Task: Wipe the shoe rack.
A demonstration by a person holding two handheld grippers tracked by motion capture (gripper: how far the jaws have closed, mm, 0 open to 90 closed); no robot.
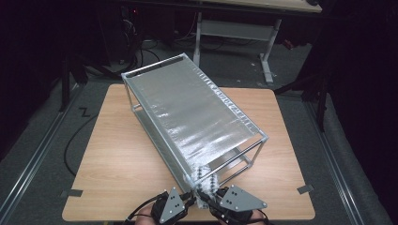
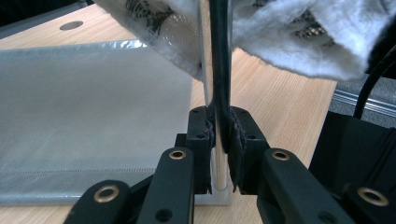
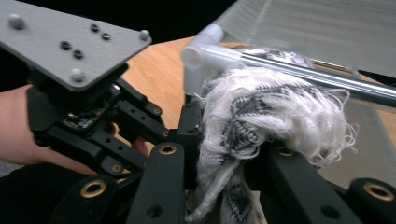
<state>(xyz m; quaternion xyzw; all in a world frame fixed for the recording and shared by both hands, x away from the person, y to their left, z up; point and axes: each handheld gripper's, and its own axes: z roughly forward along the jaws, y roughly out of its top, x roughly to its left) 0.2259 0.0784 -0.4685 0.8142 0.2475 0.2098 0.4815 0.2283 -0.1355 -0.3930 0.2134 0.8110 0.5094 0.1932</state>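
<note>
A metal-tube rack (image 1: pixel 187 108) with silvery fabric shelves stands askew on the wooden table (image 1: pixel 117 154). At the rack's near corner my left gripper (image 1: pixel 190 198) is shut on the upright corner post (image 2: pixel 206 56), which runs up between its pads (image 2: pixel 222 135). A fuzzy white cloth with a dark knit pattern (image 1: pixel 206 182) is bunched over that same corner. My right gripper (image 1: pixel 210 197) is shut on this cloth (image 3: pixel 261 112), just below the white corner joint (image 3: pixel 201 51) and the top rail (image 3: pixel 317 79). The cloth (image 2: pixel 299 42) hangs above the left jaws.
The lower silvery shelf (image 2: pixel 84 116) stretches away left of the held post. The left gripper's grey plate (image 3: pixel 70 37) and the hand holding it sit close beside my right jaws. Grey tape marks (image 1: pixel 71 192) lie near the table's front corners. A desk frame (image 1: pixel 267 42) stands behind.
</note>
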